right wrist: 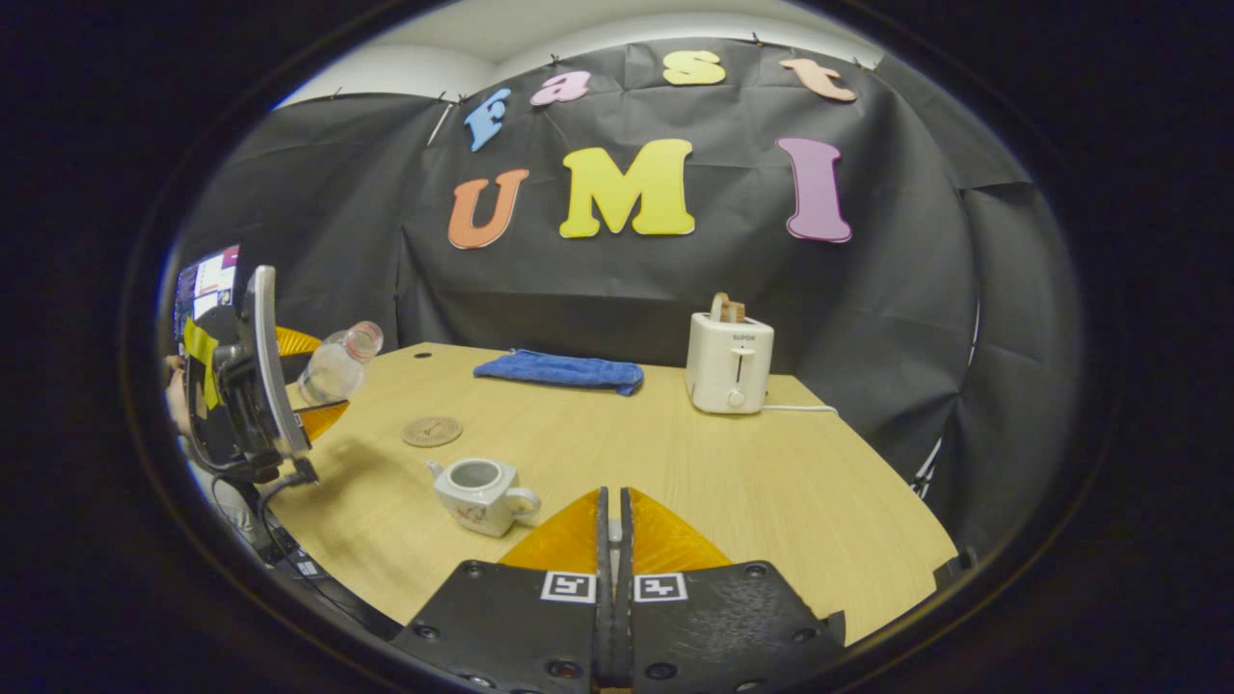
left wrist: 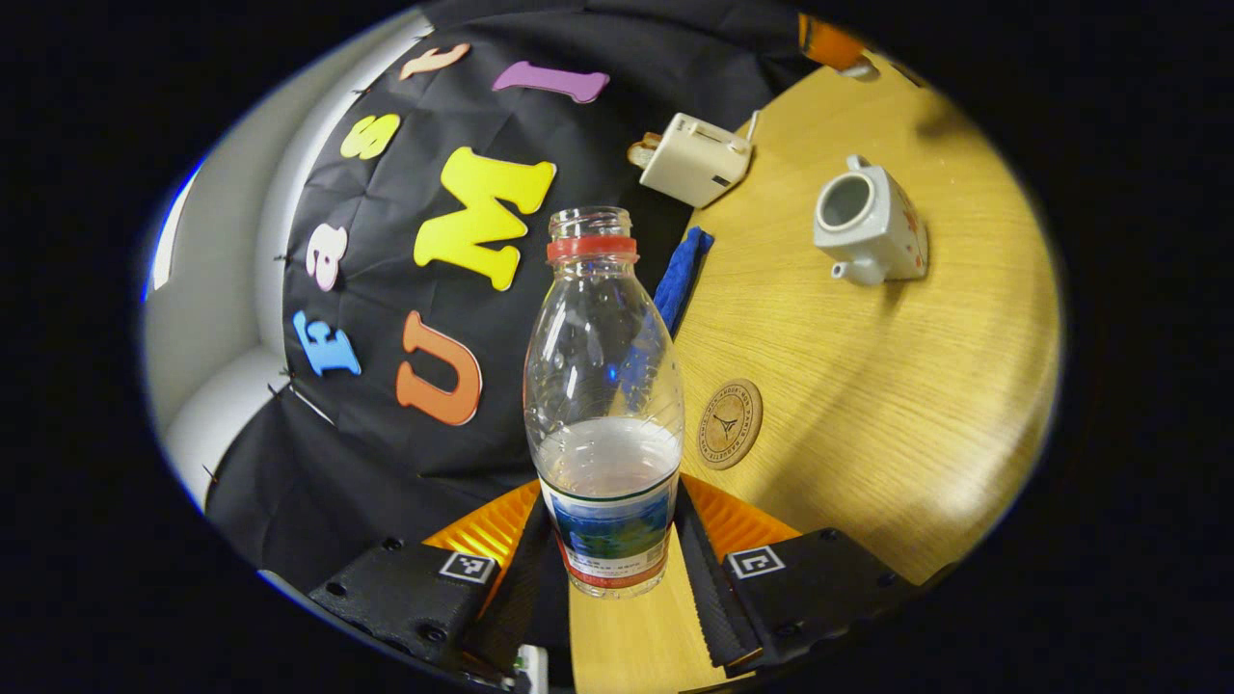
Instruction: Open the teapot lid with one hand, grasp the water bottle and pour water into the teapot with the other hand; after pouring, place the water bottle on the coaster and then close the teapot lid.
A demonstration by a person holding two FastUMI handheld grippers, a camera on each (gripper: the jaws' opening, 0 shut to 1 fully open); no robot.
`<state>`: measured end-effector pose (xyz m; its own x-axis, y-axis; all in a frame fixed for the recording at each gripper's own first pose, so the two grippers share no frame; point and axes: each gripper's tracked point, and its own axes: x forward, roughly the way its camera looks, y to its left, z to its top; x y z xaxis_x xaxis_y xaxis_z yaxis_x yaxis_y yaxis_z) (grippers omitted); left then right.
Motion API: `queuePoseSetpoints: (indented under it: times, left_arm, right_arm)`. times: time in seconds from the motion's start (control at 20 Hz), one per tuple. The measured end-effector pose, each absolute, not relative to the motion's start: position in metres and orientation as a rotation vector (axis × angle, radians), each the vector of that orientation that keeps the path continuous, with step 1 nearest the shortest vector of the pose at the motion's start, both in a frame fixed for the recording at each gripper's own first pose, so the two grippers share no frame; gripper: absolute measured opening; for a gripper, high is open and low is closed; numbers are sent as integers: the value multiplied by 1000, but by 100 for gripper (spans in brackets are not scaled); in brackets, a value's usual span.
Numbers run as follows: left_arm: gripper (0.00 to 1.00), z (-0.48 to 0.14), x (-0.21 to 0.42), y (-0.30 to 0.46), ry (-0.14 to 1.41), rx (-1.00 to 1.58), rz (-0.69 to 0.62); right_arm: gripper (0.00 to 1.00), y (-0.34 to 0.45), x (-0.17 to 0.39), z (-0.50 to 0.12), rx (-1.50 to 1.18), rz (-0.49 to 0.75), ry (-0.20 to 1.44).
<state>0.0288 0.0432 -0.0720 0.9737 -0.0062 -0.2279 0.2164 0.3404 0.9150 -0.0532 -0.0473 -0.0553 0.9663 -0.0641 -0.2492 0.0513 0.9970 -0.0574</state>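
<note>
Wooden table (right wrist: 733, 463), left hand-held gripper (left wrist: 609, 549) clamping water bottle (left wrist: 603, 386), lidless teapot (right wrist: 480, 493)

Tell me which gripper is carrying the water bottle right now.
The left gripper: its fingers clamp the water bottle. The right gripper is closed, no bottle between its fingers.

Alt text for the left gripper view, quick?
The left tongs grip a clear plastic water bottle, uncapped and partly filled. Beyond it on the wooden table lie a round cork coaster and a lidless white ceramic teapot.
</note>
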Motion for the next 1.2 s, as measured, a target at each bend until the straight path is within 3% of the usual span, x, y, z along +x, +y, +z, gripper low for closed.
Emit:
queuePoseSetpoints:
  times: [0.4,1.2]
  left_arm:
    - [72,-64,44,21,133,1518,-154]
    - [72,-60,52,-11,93,1763,-173]
  right_arm:
    - [0,-60,-60,-62,-26,-66,254]
    - [0,-65,-70,-71,-20,-53,254]
